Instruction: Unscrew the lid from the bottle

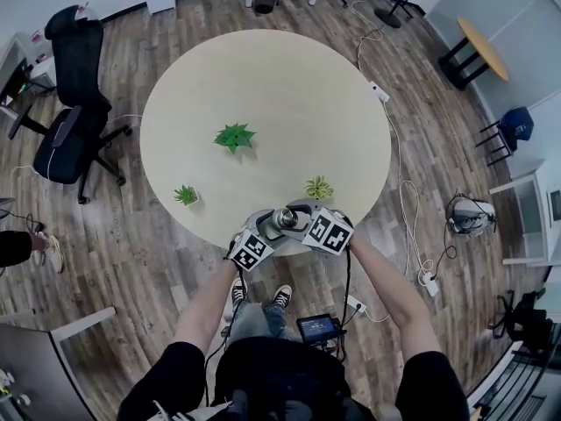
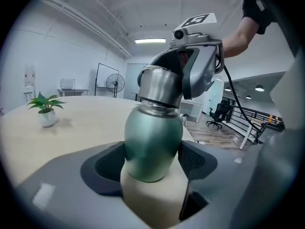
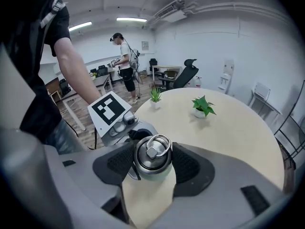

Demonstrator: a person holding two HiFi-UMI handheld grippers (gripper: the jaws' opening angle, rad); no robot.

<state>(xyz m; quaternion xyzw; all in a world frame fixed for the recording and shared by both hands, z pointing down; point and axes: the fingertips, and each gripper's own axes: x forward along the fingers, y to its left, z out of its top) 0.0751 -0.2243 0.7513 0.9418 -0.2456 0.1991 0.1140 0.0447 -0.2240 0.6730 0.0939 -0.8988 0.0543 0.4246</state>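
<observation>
Left gripper [image 2: 151, 163] clamping green bottle [image 2: 153, 132] by its body, bottle sitting between jaws, neck pointing away, bracing it against twist. Right gripper [image 3: 152, 166] gripping steel lid [image 3: 152, 157] between its pads, ring handle facing its camera, lining up for turning. Both hovering at near edge of round surface [image 1: 289, 86]. Lid looking seated; unscrewing apparently just starting.

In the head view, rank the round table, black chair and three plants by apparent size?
1. Round table
2. Black chair
3. Middle plant
4. Left plant and right plant look about alike.
</observation>
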